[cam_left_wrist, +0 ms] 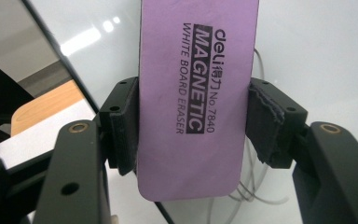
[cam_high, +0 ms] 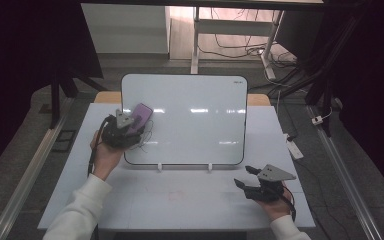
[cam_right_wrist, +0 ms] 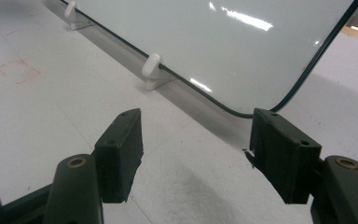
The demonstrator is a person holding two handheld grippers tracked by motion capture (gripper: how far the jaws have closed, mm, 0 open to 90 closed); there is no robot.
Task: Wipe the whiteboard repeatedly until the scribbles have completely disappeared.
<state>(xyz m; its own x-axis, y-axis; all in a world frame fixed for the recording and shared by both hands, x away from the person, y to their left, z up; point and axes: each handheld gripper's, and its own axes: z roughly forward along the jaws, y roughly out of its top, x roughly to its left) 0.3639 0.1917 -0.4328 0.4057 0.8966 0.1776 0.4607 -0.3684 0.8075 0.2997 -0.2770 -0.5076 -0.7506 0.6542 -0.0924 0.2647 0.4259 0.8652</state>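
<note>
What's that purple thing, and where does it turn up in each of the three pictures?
High view: the purple whiteboard eraser sits left of centre, clamped in the left gripper against the whiteboard.
Left gripper view: the eraser runs up the middle, between the two pads.
Right gripper view: the eraser is not in it.
Shared landmark: the whiteboard.
</note>
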